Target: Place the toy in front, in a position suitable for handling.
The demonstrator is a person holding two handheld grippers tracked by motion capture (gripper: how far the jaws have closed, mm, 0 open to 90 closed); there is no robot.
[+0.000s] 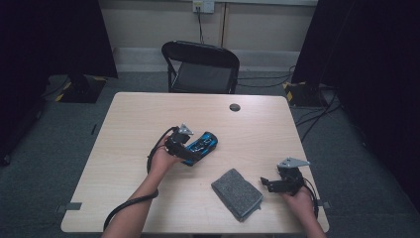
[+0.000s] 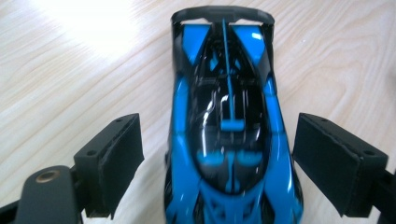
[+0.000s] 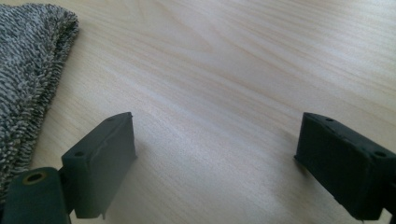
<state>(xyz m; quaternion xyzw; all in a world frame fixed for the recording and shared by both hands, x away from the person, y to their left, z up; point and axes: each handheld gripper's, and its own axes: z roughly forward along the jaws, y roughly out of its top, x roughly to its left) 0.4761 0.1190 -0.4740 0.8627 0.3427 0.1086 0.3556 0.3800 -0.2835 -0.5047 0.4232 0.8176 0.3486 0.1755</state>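
1. The toy car [image 1: 203, 145], blue and black, lies on the counter [image 1: 129, 119] left of centre, slanted, one end pointing toward the far right.
2. In the left gripper view the toy car [image 2: 229, 135] sits between the two black jaws, with a gap of bare wood on each side; neither pad touches the body.
3. The left hand-held gripper [image 1: 190, 156] is therefore released, straddling the car from its near end.
4. Judged from this, the step in hand is the grasp of the car: the jaws are lined up but not closed.
5. The next move calls for closing evenly on the car's sides, low enough that the sloped, glossy shell does not slip out.
6. A grey cloth [image 1: 236, 193] lies near the front edge, apart from the car.
7. The right hand-held gripper [image 1: 266, 184] rests just right of the cloth, jaws spread and holding nothing.
8. A black chair [image 1: 200, 67] stands behind the counter.
9. No brand, label or writing can be read on the car or cloth.
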